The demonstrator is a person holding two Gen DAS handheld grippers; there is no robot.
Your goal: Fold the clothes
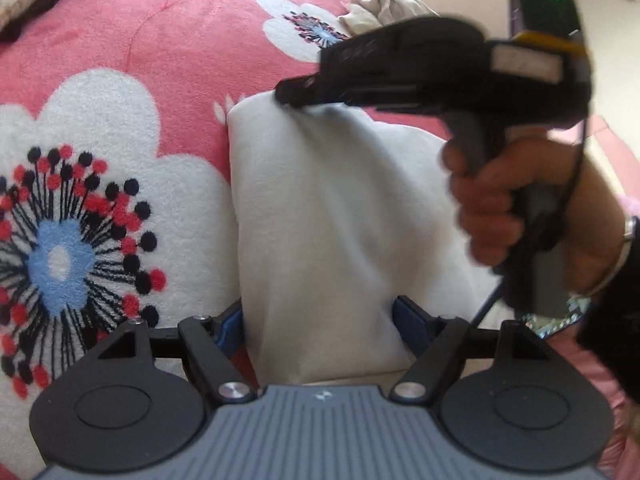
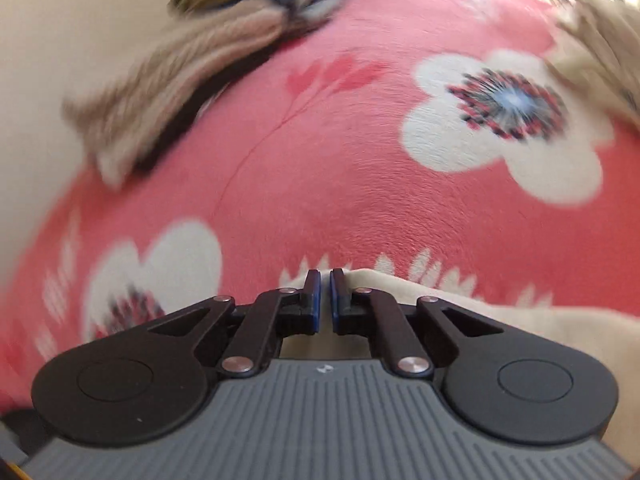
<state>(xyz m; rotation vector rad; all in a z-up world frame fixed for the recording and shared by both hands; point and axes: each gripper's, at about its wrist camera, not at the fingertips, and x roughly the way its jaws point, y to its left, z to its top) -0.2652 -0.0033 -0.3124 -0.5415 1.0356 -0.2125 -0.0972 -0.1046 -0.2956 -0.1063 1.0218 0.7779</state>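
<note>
A white garment (image 1: 320, 216) lies folded in a long strip on a pink flowered blanket (image 1: 180, 60). My left gripper (image 1: 320, 320) is open, its blue pads on either side of the garment's near end. My right gripper (image 1: 292, 94), seen in the left wrist view, pinches the garment's far corner and lifts it. In the right wrist view the right gripper (image 2: 325, 292) has its jaws nearly closed, with the cream-white cloth (image 2: 500, 312) beneath and to the right; whether cloth sits between the pads is hard to see.
A crumpled beige garment (image 1: 380, 8) lies at the far edge of the blanket. A striped brown knit garment (image 2: 192, 80) lies at the blanket's left side by a cream wall (image 2: 60, 20). The pink blanket (image 2: 340, 160) covers the whole surface.
</note>
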